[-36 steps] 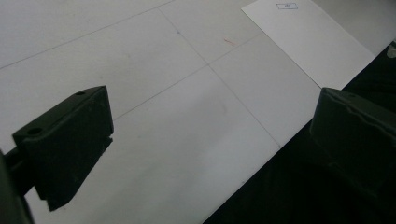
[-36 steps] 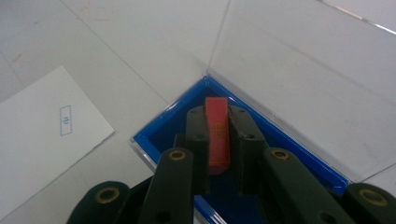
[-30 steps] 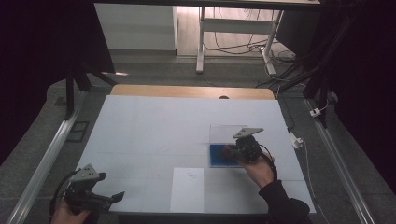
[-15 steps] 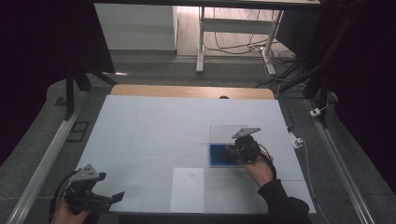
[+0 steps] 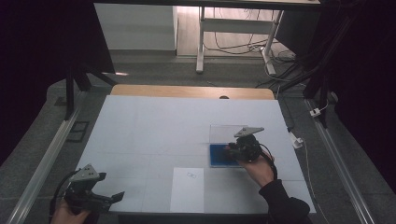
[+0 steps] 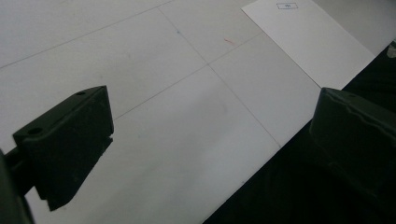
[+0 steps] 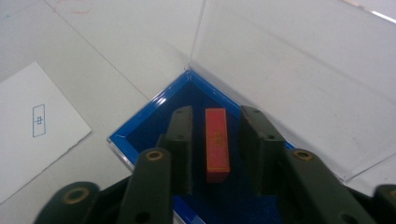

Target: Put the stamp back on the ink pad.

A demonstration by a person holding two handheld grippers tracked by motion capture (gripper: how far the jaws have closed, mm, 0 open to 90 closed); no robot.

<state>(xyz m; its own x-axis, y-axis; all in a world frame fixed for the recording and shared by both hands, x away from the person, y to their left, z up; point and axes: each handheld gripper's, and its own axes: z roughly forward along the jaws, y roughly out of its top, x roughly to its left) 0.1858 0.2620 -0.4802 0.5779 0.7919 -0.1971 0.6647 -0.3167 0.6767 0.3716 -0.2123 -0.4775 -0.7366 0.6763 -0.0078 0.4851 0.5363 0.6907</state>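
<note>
Right hand-held gripper [image 7: 215, 154] just opening, released, red block [image 7: 217, 144] between jaws in blue case [image 7: 140, 135]; left hand-held gripper [image 6: 210, 154] released over table [image 6: 154, 56].

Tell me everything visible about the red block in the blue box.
The red block is a small oblong bar, matte red with faint gold markings along its top face and a thin gold border. It lies flat on the dark blue lining of the open blue box, whose clear lid stands raised behind it. It sits between the fingers of the right tongs, whose jaws have just been opening; a gap shows on each side, so nothing presses on it.
</note>
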